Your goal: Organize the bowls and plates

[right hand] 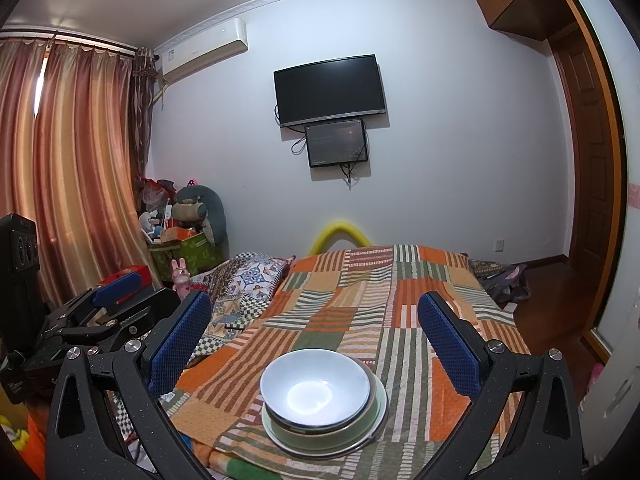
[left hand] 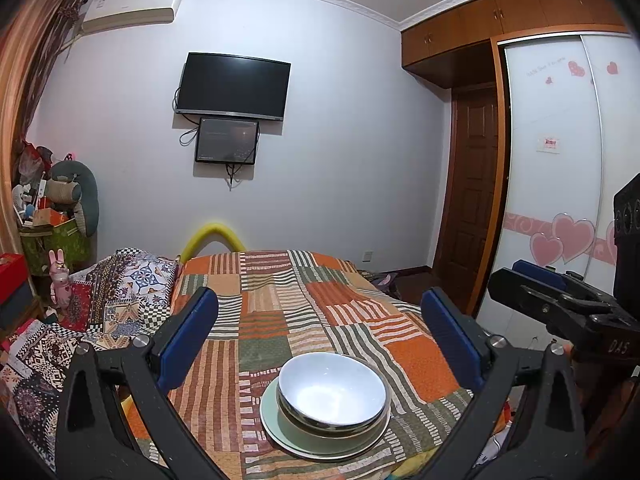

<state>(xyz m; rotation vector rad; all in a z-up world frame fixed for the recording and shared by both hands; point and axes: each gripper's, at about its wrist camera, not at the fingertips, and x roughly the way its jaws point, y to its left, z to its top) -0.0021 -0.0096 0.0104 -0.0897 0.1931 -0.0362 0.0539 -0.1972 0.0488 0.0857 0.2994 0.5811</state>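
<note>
A white bowl (left hand: 332, 390) sits in a stack on a pale green plate (left hand: 276, 428) on the patchwork bedspread, low in the centre of the left wrist view. The same bowl (right hand: 316, 390) and plate (right hand: 280, 438) show in the right wrist view. My left gripper (left hand: 320, 344) is open and empty, held above and behind the stack, blue pads wide apart. My right gripper (right hand: 314, 340) is open and empty too, held likewise over the stack. The right gripper also shows at the right edge of the left wrist view (left hand: 560, 304); the left gripper shows at the left of the right wrist view (right hand: 108, 312).
The patchwork bedspread (left hand: 304, 300) covers the bed. A patterned pillow (left hand: 132, 280) lies at its left. A cluttered green box (left hand: 52, 240) stands by the curtain. A wardrobe (left hand: 560, 160) and wooden door (left hand: 472, 200) are on the right.
</note>
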